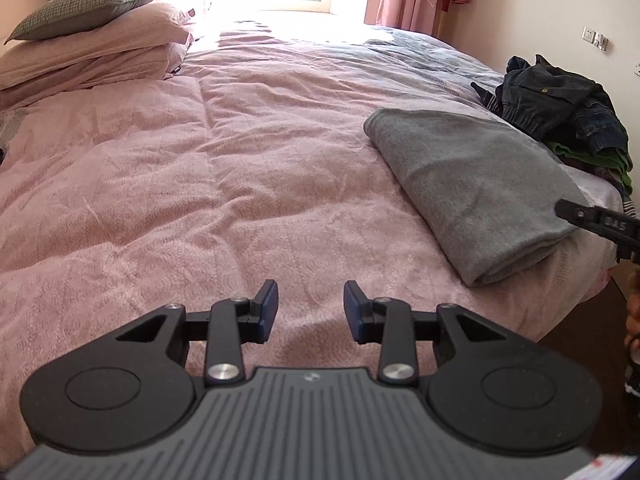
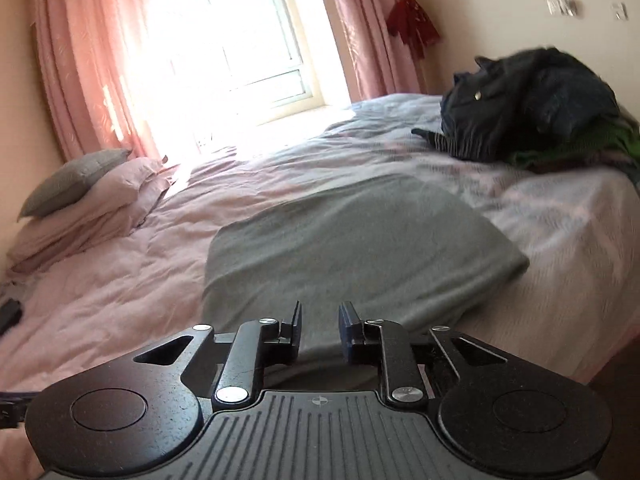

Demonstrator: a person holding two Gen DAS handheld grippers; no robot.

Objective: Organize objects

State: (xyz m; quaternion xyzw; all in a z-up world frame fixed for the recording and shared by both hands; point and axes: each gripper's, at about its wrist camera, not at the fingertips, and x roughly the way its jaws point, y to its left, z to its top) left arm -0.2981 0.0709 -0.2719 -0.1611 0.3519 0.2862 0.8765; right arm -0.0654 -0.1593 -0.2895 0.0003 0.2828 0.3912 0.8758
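Note:
A folded grey garment point(image 1: 476, 188) lies flat near the right edge of the pink bed; the right wrist view shows the same folded grey garment point(image 2: 360, 244) just ahead of the fingers. My left gripper point(image 1: 311, 308) hovers over bare pink bedspread left of it, open, with nothing between the pads. My right gripper point(image 2: 319, 330) hangs just above the near edge of the grey fold, its jaws a narrow gap apart and empty. One tip of the right gripper point(image 1: 592, 220) pokes in at the right edge of the left wrist view, beside the fold.
A heap of dark clothes point(image 1: 560, 116) with green cloth under it sits at the bed's far right corner, seen too as the dark heap point(image 2: 532, 108). Stacked pillows point(image 1: 88, 44) lie far left. Window and pink curtains point(image 2: 100, 60) stand behind. The bed edge point(image 1: 580, 292) drops off at right.

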